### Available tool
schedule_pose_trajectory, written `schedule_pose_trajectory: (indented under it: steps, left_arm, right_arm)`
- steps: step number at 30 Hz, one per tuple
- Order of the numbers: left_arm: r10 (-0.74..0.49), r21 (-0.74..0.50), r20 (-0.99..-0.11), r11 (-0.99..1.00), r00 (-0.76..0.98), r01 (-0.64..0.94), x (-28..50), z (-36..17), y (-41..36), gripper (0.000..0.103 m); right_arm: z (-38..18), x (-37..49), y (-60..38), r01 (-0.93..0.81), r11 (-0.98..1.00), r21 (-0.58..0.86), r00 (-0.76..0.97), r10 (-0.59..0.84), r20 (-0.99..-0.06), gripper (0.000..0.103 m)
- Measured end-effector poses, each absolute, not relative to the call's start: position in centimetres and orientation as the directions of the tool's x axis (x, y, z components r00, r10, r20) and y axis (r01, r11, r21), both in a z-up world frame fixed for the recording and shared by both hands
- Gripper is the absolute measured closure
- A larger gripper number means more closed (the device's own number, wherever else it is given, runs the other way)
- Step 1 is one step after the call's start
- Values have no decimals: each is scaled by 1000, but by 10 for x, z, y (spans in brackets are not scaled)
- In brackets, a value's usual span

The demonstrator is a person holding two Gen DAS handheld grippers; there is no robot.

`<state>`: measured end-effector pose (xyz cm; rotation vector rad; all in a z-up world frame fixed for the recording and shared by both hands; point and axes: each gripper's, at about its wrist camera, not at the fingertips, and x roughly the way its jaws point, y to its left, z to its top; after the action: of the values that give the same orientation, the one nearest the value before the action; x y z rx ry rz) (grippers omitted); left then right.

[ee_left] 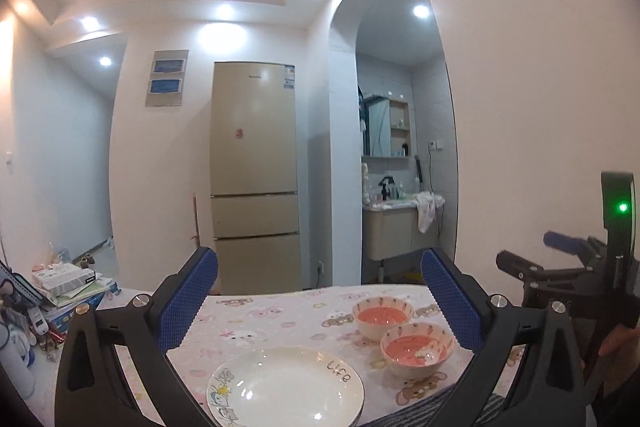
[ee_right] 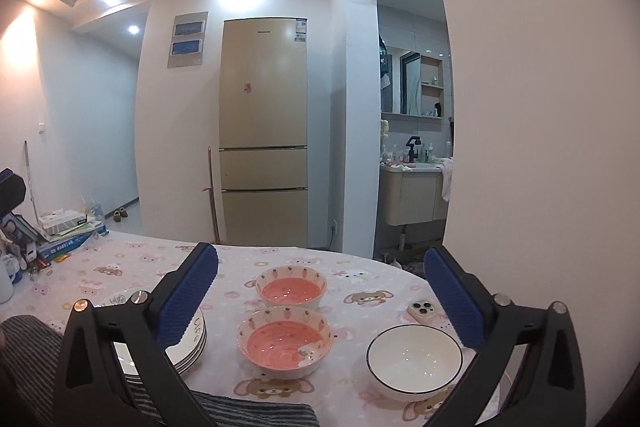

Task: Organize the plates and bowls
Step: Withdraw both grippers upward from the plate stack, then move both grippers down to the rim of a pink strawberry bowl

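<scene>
**Dishes spread on the cartoon tablecloth, both tongs held wide**

The table (ee_right: 132,267) wears a pink cloth printed with bears and rabbits. A stack of white plates (ee_left: 286,387) sits near its front-left edge, with two pink-lined bowls to the right of it: the far bowl (ee_right: 291,286) and the near bowl (ee_right: 285,341), almost touching. Further right stands a white bowl (ee_right: 414,361) with a dark rim, a phone (ee_right: 425,310) lying just behind it. Books and boxes (ee_right: 66,231) clutter the far left corner.

The left gripper (ee_left: 320,303) and right gripper (ee_right: 320,293) both hover above the table, blue pads spread apart, holding nothing.

Beyond stands a beige fridge (ee_right: 264,131); an arched doorway (ee_right: 416,107) opens onto a washbasin.
</scene>
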<state>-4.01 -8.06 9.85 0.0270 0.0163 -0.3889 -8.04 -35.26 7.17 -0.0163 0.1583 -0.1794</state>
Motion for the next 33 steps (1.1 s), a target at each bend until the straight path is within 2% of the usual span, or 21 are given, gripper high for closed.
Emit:
schedule_pose_trajectory:
  steps: [4, 9, 14, 16, 19, 21, 22, 24, 26, 27, 28, 33]
  left_arm:
    - [-298, 21, -143, 952, 944, 304, -32, 98, -105, 0]
    - [-420, -32, -235, 905, 877, 425, -12, 107, -128, 0]
    - [-417, -15, -261, 903, 871, 428, 19, 124, -158, 0]
    - [-437, -24, -271, 894, 857, 448, 36, 131, -168, 8]
    - [-439, -37, -301, 892, 846, 450, 63, 137, -181, 10]
    - [-438, -63, -344, 893, 830, 446, 88, 136, -191, 12]
    - [-435, -69, -372, 894, 820, 443, 101, 134, -198, 18]
    - [-416, -61, -444, 898, 793, 437, 127, 123, -212, 31]
    - [-384, -27, -528, 899, 757, 437, 154, 107, -228, 40]
    - [-375, -17, -564, 896, 736, 444, 166, 97, -235, 53]
    - [-366, -15, -595, 895, 715, 446, 177, 89, -240, 62]
    - [-328, -50, -710, 906, 623, 420, 224, 46, -257, 62]
  right_arm:
    - [70, -76, -362, 190, 979, -68, 962, -200, -185, 0]
    - [78, -65, -382, 158, 986, -44, 956, -164, -245, 0]
    - [96, -41, -395, 127, 992, -18, 956, -127, -265, 0]
    - [102, -24, -404, 114, 993, 37, 948, -98, -303, 0]
    - [110, 6, -417, 99, 990, 97, 932, -58, -357, 2]
    - [111, 31, -427, 83, 989, 126, 912, -25, -410, 11]
    - [109, 45, -432, 75, 987, 141, 896, -5, -443, 13]
    - [102, 69, -442, 52, 983, 178, 859, 47, -510, 30]
    - [86, 97, -452, 19, 975, 223, 793, 121, -597, 39]
    - [78, 106, -456, 9, 972, 237, 766, 146, -626, 44]
    - [69, 115, -460, 9, 970, 243, 741, 157, -654, 45]
    - [37, 158, -462, 26, 980, 195, 652, 132, -747, 46]
